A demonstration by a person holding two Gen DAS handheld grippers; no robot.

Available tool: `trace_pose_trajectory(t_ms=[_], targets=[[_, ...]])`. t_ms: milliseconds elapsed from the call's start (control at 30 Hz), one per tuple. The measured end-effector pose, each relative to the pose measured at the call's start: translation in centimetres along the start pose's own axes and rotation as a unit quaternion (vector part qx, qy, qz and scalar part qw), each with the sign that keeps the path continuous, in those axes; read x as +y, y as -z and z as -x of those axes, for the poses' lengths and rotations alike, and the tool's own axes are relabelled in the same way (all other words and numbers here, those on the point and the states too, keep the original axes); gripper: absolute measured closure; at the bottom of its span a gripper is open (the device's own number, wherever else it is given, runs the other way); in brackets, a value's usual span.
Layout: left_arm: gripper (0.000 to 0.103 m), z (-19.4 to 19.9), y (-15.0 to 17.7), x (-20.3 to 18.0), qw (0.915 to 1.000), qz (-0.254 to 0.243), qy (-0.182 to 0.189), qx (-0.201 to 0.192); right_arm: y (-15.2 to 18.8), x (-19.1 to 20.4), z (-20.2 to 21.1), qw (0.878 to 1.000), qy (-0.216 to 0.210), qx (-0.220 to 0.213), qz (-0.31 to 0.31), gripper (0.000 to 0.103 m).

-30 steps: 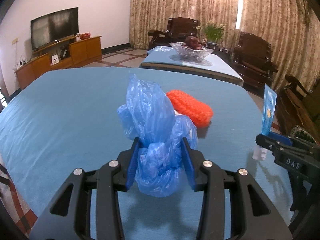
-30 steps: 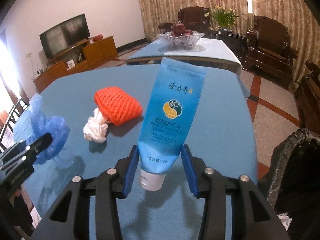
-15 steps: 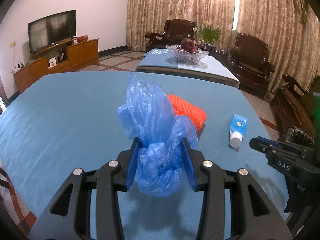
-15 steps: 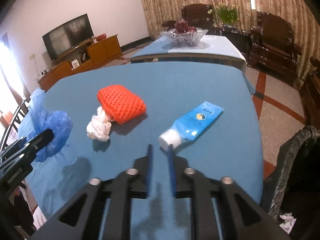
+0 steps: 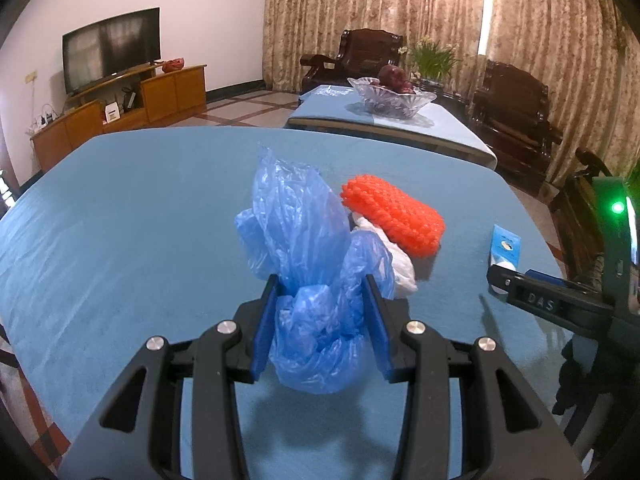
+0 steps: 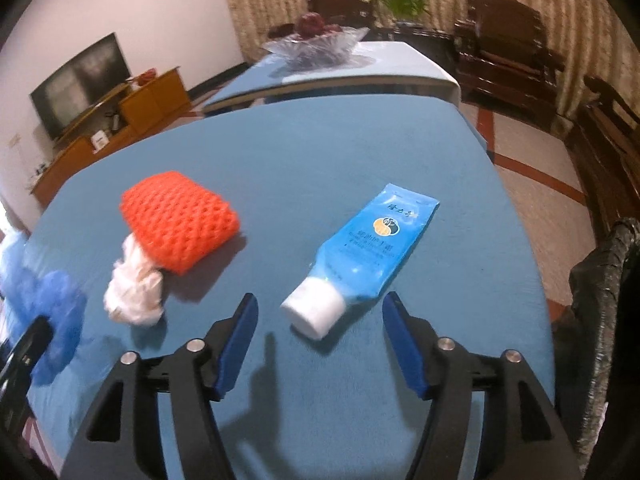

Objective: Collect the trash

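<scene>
The left gripper (image 5: 322,322) is clamped on a crumpled translucent blue plastic bag (image 5: 308,280), which bulges above and below its blue pads and hangs clear of the blue-covered table (image 5: 140,220). The right gripper (image 6: 318,336) has just been opening; its jaws now stand wide, on either side of the white cap of a blue squeeze tube with a white screw cap (image 6: 360,256), and the pads do not touch it. The tube lies flat on the table, cap toward the gripper, its flat end pointing far and right. To its left lies an orange foam net sleeve (image 6: 178,220), and a crumpled white tissue wad (image 6: 134,288) sits against that sleeve's near edge. At the right edge of the right wrist view stands a bin lined with a black plastic bag (image 6: 600,280); what it holds is hidden. On a farther table a clear glass bowl (image 5: 390,98) holds dark red fruit (image 5: 390,76).
</scene>
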State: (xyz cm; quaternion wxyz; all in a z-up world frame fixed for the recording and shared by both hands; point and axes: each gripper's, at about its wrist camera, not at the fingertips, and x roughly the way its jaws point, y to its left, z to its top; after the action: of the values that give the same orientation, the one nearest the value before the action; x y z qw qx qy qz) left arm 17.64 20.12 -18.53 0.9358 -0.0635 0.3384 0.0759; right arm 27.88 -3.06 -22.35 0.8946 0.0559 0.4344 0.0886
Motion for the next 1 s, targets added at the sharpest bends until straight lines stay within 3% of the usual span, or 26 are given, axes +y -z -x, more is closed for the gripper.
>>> trace_pose_trajectory(t_ms=[400, 633, 733, 933, 1000], targets=[[0.063, -1.0, -0.1, -0.7, 0.9999, 0.000, 0.011, 0.005, 1.3, -4.4, 2.0, 0.998, 0.055, 0.019, 0.023, 0.039], [0.063, -0.9, -0.1, -1.4, 0.9999, -0.005, 0.016, 0.006, 0.8, -5.2, 1.8, 1.000, -0.002, 0.018, -0.004, 0.039], [0.063, -0.9, -0.2, -1.4, 0.9999, -0.007, 0.015, 0.005, 0.6, -4.9, 0.8, 1.000, -0.005, 0.025, -0.014, 0.049], [0.063, -1.0, -0.3, -1.3, 0.9999, -0.004, 0.013, 0.006, -0.1, -4.4, 0.1, 1.000, 0.007, 0.014, -0.022, 0.049], [0.062, -1.0, -0.3, -1.3, 0.9999, -0.004, 0.014, 0.006, -0.4, -4.1, -0.3, 1.000, 0.014, 0.016, -0.018, 0.057]])
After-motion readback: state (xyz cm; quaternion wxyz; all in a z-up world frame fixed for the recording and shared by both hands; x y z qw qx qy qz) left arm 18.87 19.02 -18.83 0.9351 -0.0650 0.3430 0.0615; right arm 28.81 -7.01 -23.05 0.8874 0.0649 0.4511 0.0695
